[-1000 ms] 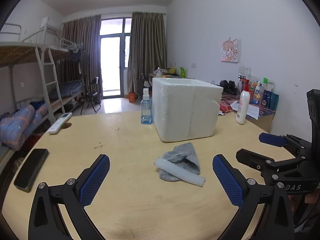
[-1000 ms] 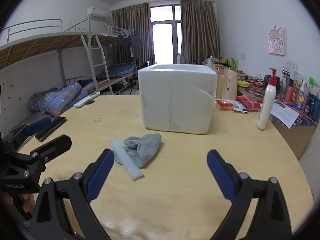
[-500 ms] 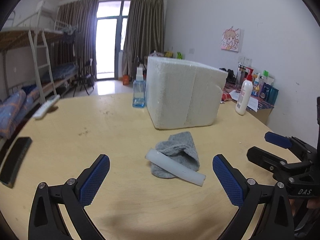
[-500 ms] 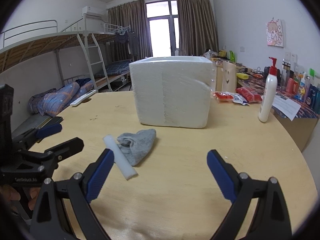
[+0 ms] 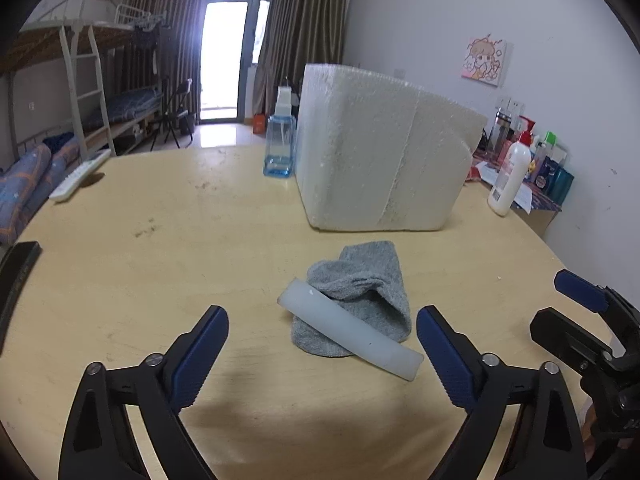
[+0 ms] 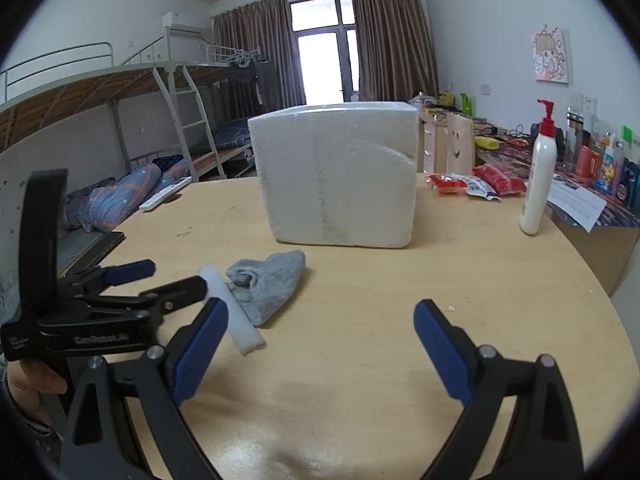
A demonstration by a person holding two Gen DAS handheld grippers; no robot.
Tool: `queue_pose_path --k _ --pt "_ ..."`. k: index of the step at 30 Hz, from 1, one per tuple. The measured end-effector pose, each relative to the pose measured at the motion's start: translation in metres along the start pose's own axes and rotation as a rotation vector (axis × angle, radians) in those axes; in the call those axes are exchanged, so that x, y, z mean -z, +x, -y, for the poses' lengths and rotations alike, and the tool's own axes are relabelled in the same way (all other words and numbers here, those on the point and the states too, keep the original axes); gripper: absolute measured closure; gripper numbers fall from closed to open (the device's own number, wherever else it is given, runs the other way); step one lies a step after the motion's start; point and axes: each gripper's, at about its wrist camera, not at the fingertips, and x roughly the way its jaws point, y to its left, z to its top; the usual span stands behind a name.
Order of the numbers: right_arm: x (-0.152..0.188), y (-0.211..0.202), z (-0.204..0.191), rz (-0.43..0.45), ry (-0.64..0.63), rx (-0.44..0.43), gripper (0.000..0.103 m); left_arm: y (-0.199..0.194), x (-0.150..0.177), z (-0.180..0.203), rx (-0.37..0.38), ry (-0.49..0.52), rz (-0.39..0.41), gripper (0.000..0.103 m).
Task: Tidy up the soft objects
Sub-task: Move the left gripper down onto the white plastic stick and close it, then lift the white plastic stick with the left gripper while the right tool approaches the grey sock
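A grey sock point(image 5: 360, 276) lies crumpled on the round wooden table point(image 5: 160, 248), and a white foam tube point(image 5: 352, 334) rests across its near edge. Behind them stands a white foam box point(image 5: 376, 160). My left gripper point(image 5: 322, 314) hovers just short of the sock and tube. Its jaws are wide and closing, with the tube's middle in line between them, untouched. My right gripper point(image 6: 320, 306) is open over bare table, right of the sock point(image 6: 276, 276) and tube point(image 6: 236, 312). In the right wrist view, the left gripper point(image 6: 174, 276) reaches the tube's far end.
A blue spray bottle point(image 5: 280, 144) stands left of the box. A white pump bottle point(image 6: 538, 184) and red packets point(image 6: 476, 182) sit at the right. A remote point(image 5: 80, 174) and a flat black object point(image 5: 18, 268) lie near the left edge.
The left gripper has moved forward and down toward the sock and tube, which now look larger and nearer. Its jaws have drawn slightly inward. The right gripper has stayed about where it was.
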Motion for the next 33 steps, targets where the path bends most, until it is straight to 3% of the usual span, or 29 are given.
queue_pose_path --k 5,11,20,25,30,33 --pt "0.000 0.008 0.003 -0.012 0.003 -0.008 0.007 0.017 0.000 -0.005 0.009 -0.034 -0.050 0.020" --pt "-0.002 0.014 0.004 -0.012 -0.001 -0.018 0.007 0.034 -0.003 -0.011 0.023 -0.074 -0.091 0.025" --pt "-0.002 0.018 0.002 -0.013 -0.006 -0.032 0.007 0.048 -0.005 -0.010 0.051 -0.073 -0.140 0.040" --pt "-0.002 0.018 0.003 -0.013 -0.009 -0.033 0.007 0.053 -0.007 -0.011 0.054 -0.077 -0.155 0.057" --pt "-0.002 0.018 0.004 -0.022 -0.003 -0.026 0.007 0.045 -0.010 -0.011 0.057 -0.067 -0.100 0.092" --pt "-0.003 0.015 0.005 -0.015 -0.001 -0.025 0.007 0.043 -0.009 -0.008 0.069 -0.050 -0.096 0.095"
